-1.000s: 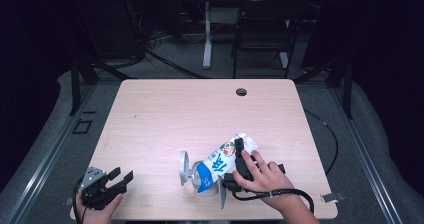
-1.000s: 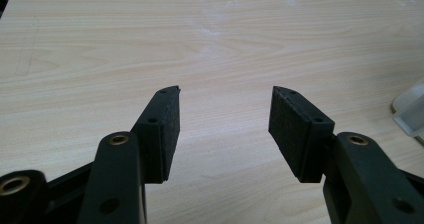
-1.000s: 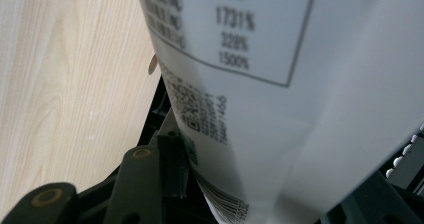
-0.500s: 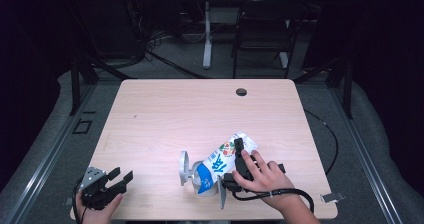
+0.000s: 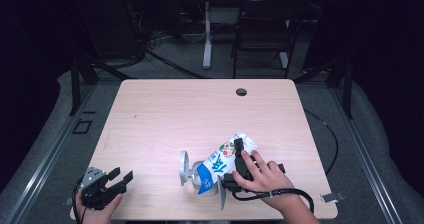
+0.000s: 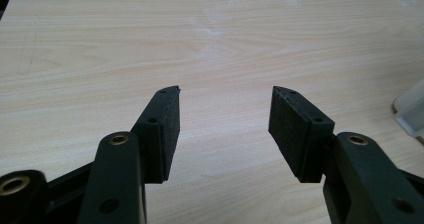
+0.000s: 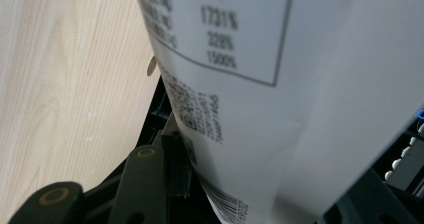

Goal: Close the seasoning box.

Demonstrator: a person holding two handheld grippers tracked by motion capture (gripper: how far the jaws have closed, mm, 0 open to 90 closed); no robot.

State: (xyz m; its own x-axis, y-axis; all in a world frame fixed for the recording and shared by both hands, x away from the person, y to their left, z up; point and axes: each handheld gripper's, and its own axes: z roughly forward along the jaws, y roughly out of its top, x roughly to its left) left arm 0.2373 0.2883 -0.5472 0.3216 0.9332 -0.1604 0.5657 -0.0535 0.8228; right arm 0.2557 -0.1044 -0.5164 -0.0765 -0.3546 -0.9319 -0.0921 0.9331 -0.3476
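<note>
I see a wooden table [image 5: 165, 114] from above, with my two hands coming in at the near edge. My right gripper [image 5: 239, 159] is near the front of the table, a bit right of the middle, and my right hand [image 5: 262, 176] is wrapped over it. It holds a milk carton [image 5: 225, 159] that is white and blue with little pictures on it. The carton lies tilted on its side, with its top end pointing away to the right and its low end resting on a small clear plastic stand [image 5: 192, 176] at the front. In the right gripper view the carton [image 7: 260, 109] is very close, and I can read small print, a code square and stripes on its white side. The black jaws sit on both sides of it and press on it, so the carton is gripped. My left gripper [image 5: 112, 181] is at the front left corner, well apart from the carton, held by my left hand [image 5: 97, 209]. In the left gripper view its two black pads [image 6: 167, 129] stand wide apart with bare wood between them, so it holds nothing.
</note>
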